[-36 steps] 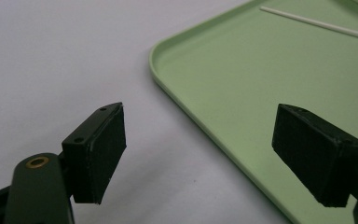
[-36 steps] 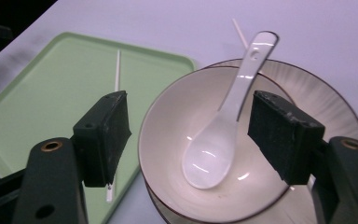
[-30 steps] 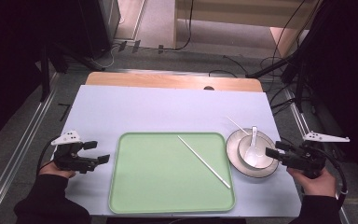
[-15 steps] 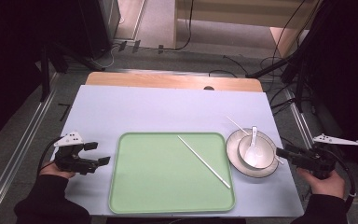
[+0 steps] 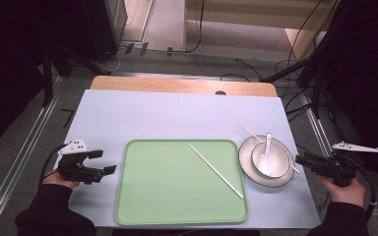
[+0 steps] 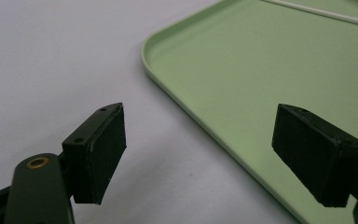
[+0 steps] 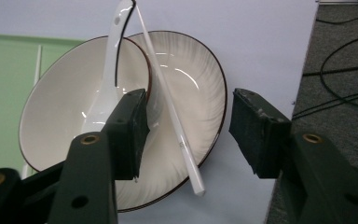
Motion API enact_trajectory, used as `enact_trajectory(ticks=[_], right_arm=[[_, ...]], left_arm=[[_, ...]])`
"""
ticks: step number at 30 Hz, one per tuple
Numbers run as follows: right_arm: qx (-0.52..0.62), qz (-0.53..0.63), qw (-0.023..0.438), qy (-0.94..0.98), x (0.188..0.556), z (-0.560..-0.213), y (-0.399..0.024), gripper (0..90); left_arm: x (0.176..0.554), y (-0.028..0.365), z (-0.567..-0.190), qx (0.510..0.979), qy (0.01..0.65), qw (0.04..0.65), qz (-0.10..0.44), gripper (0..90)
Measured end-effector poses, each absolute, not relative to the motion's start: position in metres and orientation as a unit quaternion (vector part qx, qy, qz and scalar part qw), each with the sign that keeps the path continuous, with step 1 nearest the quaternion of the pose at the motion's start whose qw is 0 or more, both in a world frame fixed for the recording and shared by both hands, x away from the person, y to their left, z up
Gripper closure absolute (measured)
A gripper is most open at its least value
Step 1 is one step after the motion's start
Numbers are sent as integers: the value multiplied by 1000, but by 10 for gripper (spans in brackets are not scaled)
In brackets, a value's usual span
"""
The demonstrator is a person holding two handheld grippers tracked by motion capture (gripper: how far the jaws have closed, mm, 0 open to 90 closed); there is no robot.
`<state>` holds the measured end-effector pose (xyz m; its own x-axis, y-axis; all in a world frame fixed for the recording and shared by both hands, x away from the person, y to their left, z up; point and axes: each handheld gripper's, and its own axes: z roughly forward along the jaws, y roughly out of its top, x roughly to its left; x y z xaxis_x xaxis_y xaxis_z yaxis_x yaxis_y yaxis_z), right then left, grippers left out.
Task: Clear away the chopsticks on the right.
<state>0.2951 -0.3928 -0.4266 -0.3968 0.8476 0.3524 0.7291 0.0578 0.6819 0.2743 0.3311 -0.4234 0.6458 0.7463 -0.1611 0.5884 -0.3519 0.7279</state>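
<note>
From above, I see my right gripper (image 5: pixel 300 160) beside the plate (image 5: pixel 252 173), where one chopstick (image 5: pixel 254 133) lies across bowl (image 5: pixel 275 169) and rim. Left gripper (image 6: pixel 200 154): jaws wide, empty, by the tray (image 6: pixel 261 70). Right gripper (image 7: pixel 189 128): jaws have just been closing, not yet pinching the chopstick (image 7: pixel 168 98) between them; thin, stiff, slippery, so I'd grip its overhanging near end.

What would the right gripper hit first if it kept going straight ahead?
Probably the near end of the chopstick lying across the plate: it sits between the right gripper's open jaws, which have just been closing. Depth is unclear.
</note>
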Motion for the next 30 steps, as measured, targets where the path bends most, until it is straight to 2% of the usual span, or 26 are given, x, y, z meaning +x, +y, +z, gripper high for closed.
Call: enact_trajectory(ticks=[9,10,13,30], right_arm=[[541,395,53,741,303,-439,-391,558],[538,388,48,747,304,-441,-390,604],[537,384,43,749,307,-442,-390,653],[525,359,18,771,315,-451,-379,739]], left_arm=[[274,331,-423,819,405,394,102,177],[274,331,-423,818,405,396,102,177],[274,331,-423,816,407,396,104,177],[274,331,-423,816,408,396,105,177]])
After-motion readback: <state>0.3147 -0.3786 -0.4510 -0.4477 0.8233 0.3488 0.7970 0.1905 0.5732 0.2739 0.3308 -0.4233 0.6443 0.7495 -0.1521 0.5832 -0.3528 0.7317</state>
